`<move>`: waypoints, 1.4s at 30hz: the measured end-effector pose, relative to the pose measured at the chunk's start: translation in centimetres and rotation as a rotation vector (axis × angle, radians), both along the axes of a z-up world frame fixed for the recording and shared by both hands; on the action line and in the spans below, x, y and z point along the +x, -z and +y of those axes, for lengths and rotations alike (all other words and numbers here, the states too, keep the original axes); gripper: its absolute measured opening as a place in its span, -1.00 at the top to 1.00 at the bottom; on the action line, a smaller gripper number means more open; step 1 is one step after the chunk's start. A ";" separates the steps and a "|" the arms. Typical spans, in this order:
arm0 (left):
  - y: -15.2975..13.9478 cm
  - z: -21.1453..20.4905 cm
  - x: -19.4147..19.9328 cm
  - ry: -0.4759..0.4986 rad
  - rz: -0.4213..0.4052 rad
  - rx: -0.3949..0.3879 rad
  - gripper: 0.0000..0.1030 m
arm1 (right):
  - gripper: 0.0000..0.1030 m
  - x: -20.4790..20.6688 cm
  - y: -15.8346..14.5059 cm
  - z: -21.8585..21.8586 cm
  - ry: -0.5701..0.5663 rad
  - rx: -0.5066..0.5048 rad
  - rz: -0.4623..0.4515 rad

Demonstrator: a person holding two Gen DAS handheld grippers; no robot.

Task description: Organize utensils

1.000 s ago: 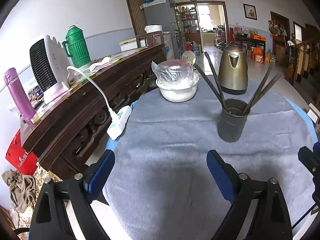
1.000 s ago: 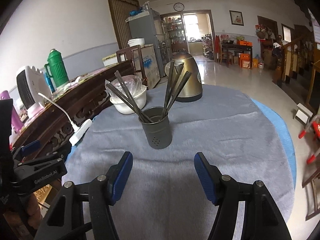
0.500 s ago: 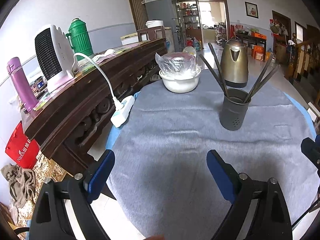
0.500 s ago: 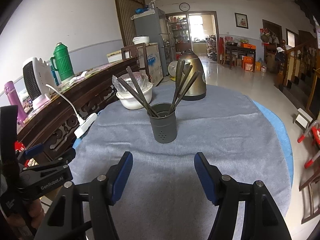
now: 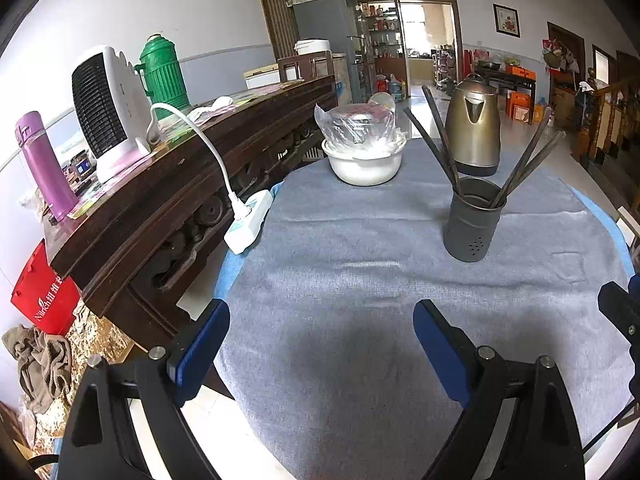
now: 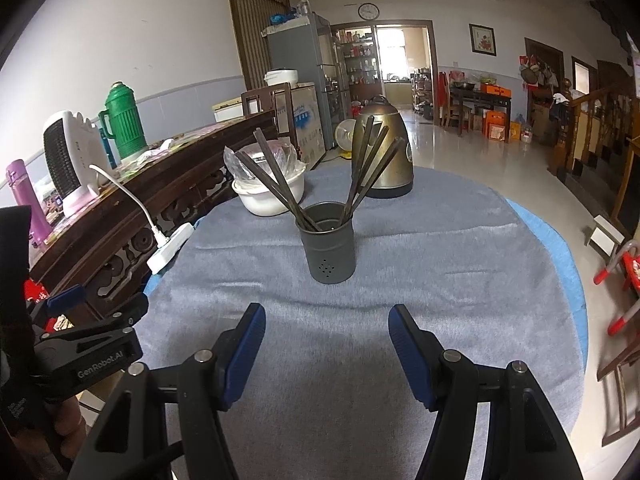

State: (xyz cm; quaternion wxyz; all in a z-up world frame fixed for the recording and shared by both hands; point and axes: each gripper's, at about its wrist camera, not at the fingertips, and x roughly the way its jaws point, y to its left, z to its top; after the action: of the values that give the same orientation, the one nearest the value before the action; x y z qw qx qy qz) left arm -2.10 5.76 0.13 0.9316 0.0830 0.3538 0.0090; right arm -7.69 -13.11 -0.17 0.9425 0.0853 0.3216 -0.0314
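Chopsticks (image 6: 280,190) all stand in holder (image 6: 329,249) mid-cloth (image 6: 460,280) | left gripper (image 5: 322,338), right gripper (image 6: 327,336) spread, empty | we judge sorting done; next, withdraw or confirm.

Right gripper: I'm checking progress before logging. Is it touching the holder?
Apart. In the right wrist view, bare grey cloth lies between the open right gripper and the holder.

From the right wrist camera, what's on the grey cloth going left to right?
White power strip → white bowl with a plastic bag → dark utensil holder with chopsticks → brass-coloured kettle.
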 end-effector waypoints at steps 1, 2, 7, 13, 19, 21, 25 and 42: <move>0.0 0.0 0.1 -0.001 0.002 0.001 -0.81 | -0.32 0.1 0.1 0.0 -0.001 0.000 0.001; 0.1 0.0 0.1 -0.001 0.005 0.002 -0.81 | -0.32 0.1 0.1 0.0 -0.001 0.000 0.002; 0.2 0.0 0.3 -0.002 0.012 0.003 -0.81 | -0.32 0.3 0.4 -0.1 0.000 0.006 0.009; 0.1 -0.1 0.3 0.005 0.013 0.003 -0.81 | -0.32 0.2 0.1 -0.4 0.012 0.012 0.000; -0.3 -0.1 -0.2 0.010 0.003 0.000 -0.81 | -0.32 -0.2 -0.3 -0.3 0.015 0.009 -0.010; -0.5 0.1 -0.3 0.008 0.000 -0.004 -0.81 | -0.32 -0.3 -0.4 -0.1 0.013 0.006 -0.011; -0.7 0.2 -0.7 0.006 -0.006 -0.006 -0.81 | -0.32 -0.7 -0.6 0.0 0.011 0.003 -0.017; -3.3 0.7 -4.7 0.020 -0.077 -0.010 -0.81 | -0.33 -4.4 -3.1 0.7 0.016 0.002 -0.091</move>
State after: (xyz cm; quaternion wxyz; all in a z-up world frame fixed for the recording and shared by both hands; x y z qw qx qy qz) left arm -6.75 6.47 3.41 0.9449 0.0814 0.3170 0.0012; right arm -12.09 -12.45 2.95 0.9558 0.0899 0.2779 -0.0349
